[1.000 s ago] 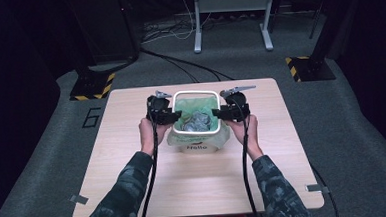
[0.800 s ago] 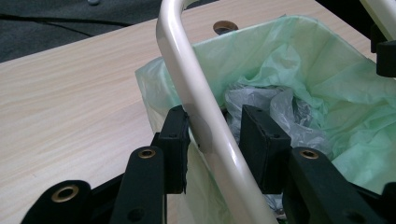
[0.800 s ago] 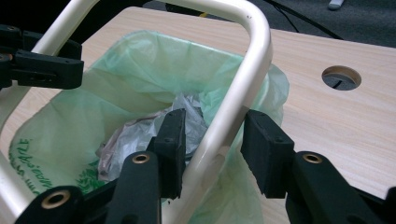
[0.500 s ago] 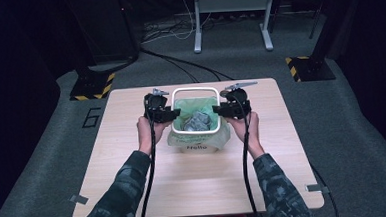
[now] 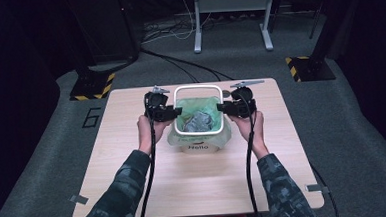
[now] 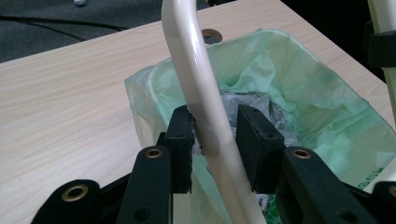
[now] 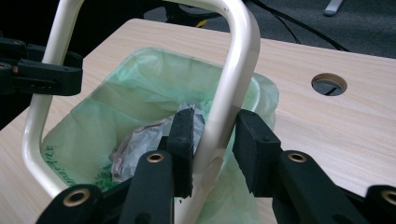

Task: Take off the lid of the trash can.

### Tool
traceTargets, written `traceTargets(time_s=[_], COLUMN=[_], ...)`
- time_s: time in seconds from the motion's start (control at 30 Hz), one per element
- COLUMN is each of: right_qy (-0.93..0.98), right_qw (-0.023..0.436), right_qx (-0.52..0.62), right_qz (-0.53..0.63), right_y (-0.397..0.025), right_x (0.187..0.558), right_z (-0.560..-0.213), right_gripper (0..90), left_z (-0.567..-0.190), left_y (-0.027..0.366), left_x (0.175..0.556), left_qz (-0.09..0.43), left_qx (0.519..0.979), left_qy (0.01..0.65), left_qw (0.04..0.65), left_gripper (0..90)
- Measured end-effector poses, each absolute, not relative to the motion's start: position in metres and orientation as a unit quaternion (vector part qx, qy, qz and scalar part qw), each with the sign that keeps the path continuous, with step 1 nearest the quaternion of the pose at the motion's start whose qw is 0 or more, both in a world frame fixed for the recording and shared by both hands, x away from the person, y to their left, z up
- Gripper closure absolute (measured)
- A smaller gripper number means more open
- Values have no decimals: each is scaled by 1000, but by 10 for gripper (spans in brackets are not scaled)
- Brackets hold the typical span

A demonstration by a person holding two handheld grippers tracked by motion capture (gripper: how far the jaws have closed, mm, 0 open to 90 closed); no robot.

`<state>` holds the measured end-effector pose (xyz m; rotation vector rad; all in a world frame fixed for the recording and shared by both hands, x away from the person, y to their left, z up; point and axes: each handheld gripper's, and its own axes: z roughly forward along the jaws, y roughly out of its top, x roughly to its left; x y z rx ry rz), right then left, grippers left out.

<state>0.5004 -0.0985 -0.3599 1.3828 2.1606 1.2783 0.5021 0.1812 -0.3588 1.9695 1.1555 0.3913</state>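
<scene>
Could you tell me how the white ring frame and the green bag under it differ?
The white ring frame is rigid, smooth and glossy; the green bag is thin, crinkled and translucent. The frame sits raised between the left gripper and right gripper; the bag stays draped over the bin. Both outline the same rounded rectangle.

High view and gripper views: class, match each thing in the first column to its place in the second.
Things:
1. white ring
2. green bag
3. grey crumpled waste
4. bin

Places:
a. lies inside the bag
b. stands on the table
c. sits between black jaws on two sides
d. lines the bin

Pairs: 1-c, 2-d, 3-a, 4-b
</scene>
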Motion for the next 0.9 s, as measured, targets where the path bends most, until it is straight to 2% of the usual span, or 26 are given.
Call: traceTargets(time_s=[0.3,0.7,0.8,0.87,0.9], right_qy=[736,729,722,718,718], right_qw=[126,136,136,130,130], right_qx=[482,497,507,515,515], right_qz=[458,450,450,449,449], right_y=[-108,-121,-127,-132,-132], right_x=[491,485,484,484,484], right_z=[-354,-350,-354,-358,-358], right_gripper=[695,728,741,764,764], left_z=[-352,-351,-357,-361,-362], left_y=[177,164,160,157,157], left_x=[495,487,485,483,482], left_qz=[147,133,126,121,122], left_qx=[781,786,787,790,791], left_qy=[450,435,429,422,420], left_qw=[408,419,425,429,429], left_gripper=[668,663,645,589,589])
